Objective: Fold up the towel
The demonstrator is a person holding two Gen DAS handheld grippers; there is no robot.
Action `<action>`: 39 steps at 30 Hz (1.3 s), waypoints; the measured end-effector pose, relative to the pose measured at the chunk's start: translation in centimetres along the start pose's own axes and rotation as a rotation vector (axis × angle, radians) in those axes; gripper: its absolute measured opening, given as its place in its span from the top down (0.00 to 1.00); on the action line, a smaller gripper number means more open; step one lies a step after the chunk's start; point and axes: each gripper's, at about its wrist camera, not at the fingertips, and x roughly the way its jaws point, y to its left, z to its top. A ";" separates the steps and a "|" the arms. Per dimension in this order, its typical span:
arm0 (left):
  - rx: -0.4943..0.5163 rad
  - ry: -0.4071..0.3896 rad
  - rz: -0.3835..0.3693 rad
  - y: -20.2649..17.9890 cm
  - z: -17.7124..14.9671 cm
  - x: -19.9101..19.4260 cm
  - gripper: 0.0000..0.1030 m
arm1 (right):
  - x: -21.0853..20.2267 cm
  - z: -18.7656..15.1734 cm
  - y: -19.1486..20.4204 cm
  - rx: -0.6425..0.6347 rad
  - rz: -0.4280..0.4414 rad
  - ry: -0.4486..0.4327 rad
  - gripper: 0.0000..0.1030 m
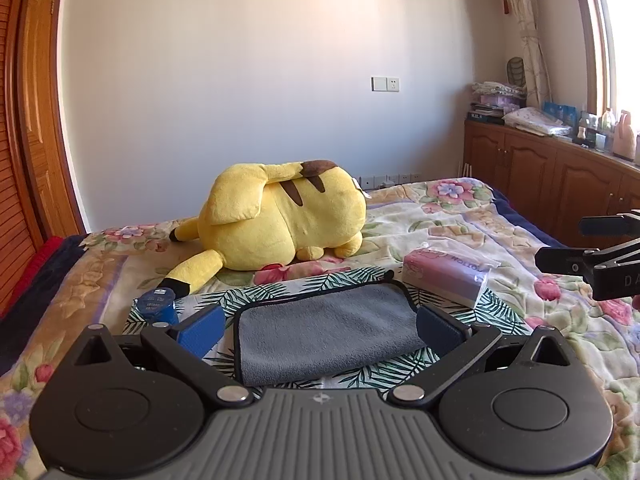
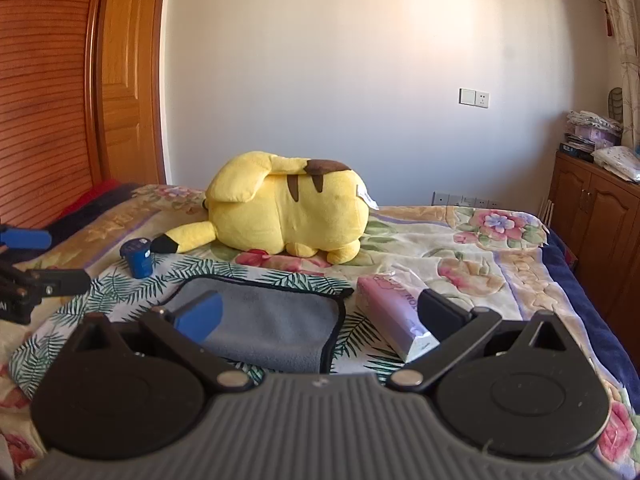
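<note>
A grey towel (image 1: 324, 332) with a black hem lies folded flat on a leaf-print cloth (image 1: 280, 290) on the bed. It also shows in the right wrist view (image 2: 264, 324). My left gripper (image 1: 320, 330) is open and empty, hovering just in front of the towel with a finger on either side. My right gripper (image 2: 316, 316) is open and empty, hovering over the towel's right edge, its right finger near a pink tissue pack (image 2: 396, 312). The right gripper also shows at the right edge of the left wrist view (image 1: 588, 244).
A yellow plush toy (image 1: 280, 216) lies behind the towel. A blue bottle (image 1: 156, 306) stands to the towel's left, and the tissue pack (image 1: 444, 278) lies to its right. Wooden cabinets (image 1: 540, 176) line the right wall; a wooden wardrobe (image 2: 48, 92) stands left.
</note>
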 end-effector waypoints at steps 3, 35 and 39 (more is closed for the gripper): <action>0.006 -0.008 0.004 -0.4 0.2 -1.2 0.16 | -1.1 0.3 0.0 0.002 -0.003 -0.009 0.00; 0.026 -0.039 0.069 -3.6 -3.7 -12.9 0.16 | -10.4 -2.7 3.0 0.039 0.048 -0.039 0.00; 0.021 -0.023 0.070 -3.6 -5.3 -13.0 0.16 | -10.7 -3.8 3.1 0.039 0.033 -0.034 0.00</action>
